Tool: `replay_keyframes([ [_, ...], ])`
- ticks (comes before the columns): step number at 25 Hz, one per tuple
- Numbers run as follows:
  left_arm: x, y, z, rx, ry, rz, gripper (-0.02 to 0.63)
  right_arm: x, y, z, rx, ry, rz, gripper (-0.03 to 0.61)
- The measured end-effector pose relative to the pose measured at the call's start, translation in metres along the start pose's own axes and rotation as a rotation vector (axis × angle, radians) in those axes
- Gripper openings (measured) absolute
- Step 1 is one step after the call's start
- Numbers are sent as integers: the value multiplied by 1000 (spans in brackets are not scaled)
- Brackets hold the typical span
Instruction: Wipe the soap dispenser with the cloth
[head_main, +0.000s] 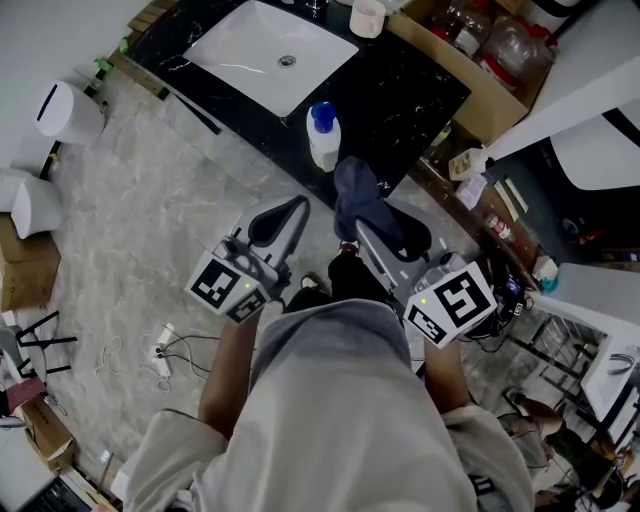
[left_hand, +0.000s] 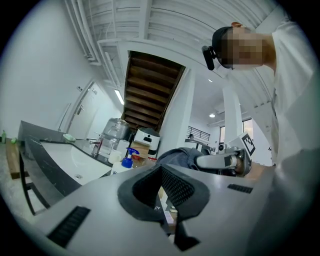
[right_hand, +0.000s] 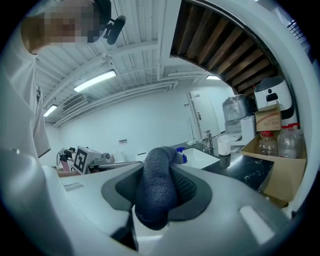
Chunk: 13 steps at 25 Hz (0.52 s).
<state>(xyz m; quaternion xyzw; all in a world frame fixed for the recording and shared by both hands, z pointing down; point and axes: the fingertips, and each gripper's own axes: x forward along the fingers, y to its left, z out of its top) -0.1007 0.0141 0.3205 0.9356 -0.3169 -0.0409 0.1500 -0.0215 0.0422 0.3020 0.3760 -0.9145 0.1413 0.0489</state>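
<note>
— Blue-grey fuzzy cloth (right_hand: 157, 190): which side has it?
— The right gripper (head_main: 356, 236). Its fingers are clamped on the cloth, which bunches up above them.
— And the left gripper (head_main: 292, 210)?
— Fingers pressed together, nothing between them.
— Where's the white soap dispenser with the blue pump (head_main: 323, 135)?
— Upright at the front edge of the black marble tabletop (head_main: 405, 95), just beside the white rectangular sink (head_main: 250, 50), apart from both grippers. In the right gripper view the cloth covers most of it. A white cup (head_main: 367, 18) and a cardboard box of bottles (head_main: 480, 95) stand farther back.
</note>
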Motion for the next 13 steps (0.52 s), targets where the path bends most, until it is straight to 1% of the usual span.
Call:
replay_keyframes([
  [7, -22, -17, -6, -14, 0, -7, 6, -20, 26, -8, 8, -9, -7, 126],
  [13, -41, -25, -21, 33, 48, -6, 6, -28, 45, -22, 24, -18, -32, 127],
])
